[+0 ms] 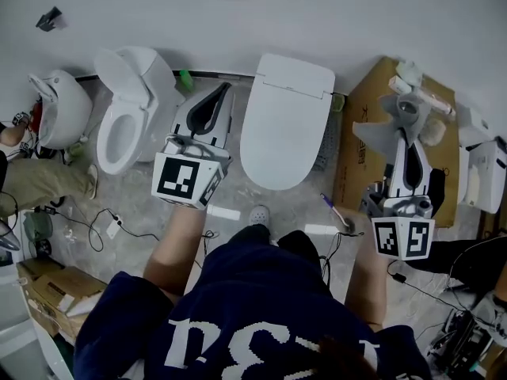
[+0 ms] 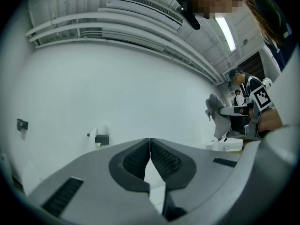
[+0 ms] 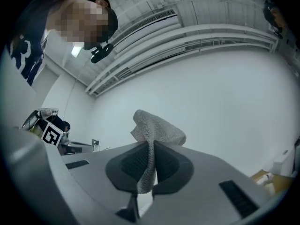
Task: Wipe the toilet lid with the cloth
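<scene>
The white toilet with its lid [image 1: 287, 123] down stands in the middle of the head view. My right gripper [image 1: 402, 133] is held up to the right of it, over a cardboard sheet, shut on a grey cloth [image 1: 396, 117]. In the right gripper view the cloth [image 3: 154, 132] bunches above the closed jaws and hangs between them. My left gripper [image 1: 218, 95] is raised left of the lid, its jaws closed on nothing; in the left gripper view that gripper [image 2: 150, 146] faces the white wall.
A second toilet [image 1: 127, 125] with its seat up stands at the left, a third [image 1: 59, 105] beyond it. A cardboard sheet [image 1: 372, 125] with white items lies at the right. Cables [image 1: 119, 228] and a box [image 1: 51, 287] lie on the floor. A toothbrush-like tool [image 1: 337, 210] lies near the cardboard.
</scene>
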The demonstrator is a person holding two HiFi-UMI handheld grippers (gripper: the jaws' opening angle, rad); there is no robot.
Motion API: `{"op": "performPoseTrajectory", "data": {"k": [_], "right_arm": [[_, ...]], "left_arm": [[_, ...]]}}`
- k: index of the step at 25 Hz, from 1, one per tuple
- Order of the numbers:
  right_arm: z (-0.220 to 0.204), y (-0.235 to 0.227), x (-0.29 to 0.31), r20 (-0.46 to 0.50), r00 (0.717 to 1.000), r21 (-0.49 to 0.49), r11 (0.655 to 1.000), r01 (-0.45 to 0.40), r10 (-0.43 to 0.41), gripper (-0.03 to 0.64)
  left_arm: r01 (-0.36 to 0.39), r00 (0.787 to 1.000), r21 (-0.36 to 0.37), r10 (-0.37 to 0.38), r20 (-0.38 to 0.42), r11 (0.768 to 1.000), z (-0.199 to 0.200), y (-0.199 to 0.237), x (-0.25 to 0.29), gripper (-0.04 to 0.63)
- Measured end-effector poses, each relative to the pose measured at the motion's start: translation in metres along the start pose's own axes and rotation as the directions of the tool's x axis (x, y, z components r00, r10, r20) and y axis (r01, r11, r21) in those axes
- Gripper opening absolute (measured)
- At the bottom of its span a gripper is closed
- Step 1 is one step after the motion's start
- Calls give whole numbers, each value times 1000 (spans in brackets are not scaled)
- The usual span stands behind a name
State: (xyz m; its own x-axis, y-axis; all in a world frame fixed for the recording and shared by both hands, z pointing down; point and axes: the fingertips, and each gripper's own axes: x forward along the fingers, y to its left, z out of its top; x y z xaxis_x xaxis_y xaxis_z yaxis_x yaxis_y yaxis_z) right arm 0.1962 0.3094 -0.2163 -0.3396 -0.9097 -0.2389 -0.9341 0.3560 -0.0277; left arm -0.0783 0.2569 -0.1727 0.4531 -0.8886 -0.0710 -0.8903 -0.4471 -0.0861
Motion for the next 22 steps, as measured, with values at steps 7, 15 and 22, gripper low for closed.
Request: {"op": "performPoseTrajectory", "data": {"k": [7, 15, 22], "right_arm": [[-27, -27, 39, -27, 999, -14, 1000, 23, -23, 29], [-52, -87, 111, -31, 997, 14, 998, -64, 64, 29], [-77, -134, 172, -37, 987, 55, 986, -154, 157, 29]], "left_arm": [[11, 1000, -24, -12, -27, 1000, -25, 10, 50, 21], [-69, 996, -7, 68, -49, 998, -37, 13, 123, 21], [-164, 986, -41, 163, -22, 986, -43, 19, 178, 21]]}}
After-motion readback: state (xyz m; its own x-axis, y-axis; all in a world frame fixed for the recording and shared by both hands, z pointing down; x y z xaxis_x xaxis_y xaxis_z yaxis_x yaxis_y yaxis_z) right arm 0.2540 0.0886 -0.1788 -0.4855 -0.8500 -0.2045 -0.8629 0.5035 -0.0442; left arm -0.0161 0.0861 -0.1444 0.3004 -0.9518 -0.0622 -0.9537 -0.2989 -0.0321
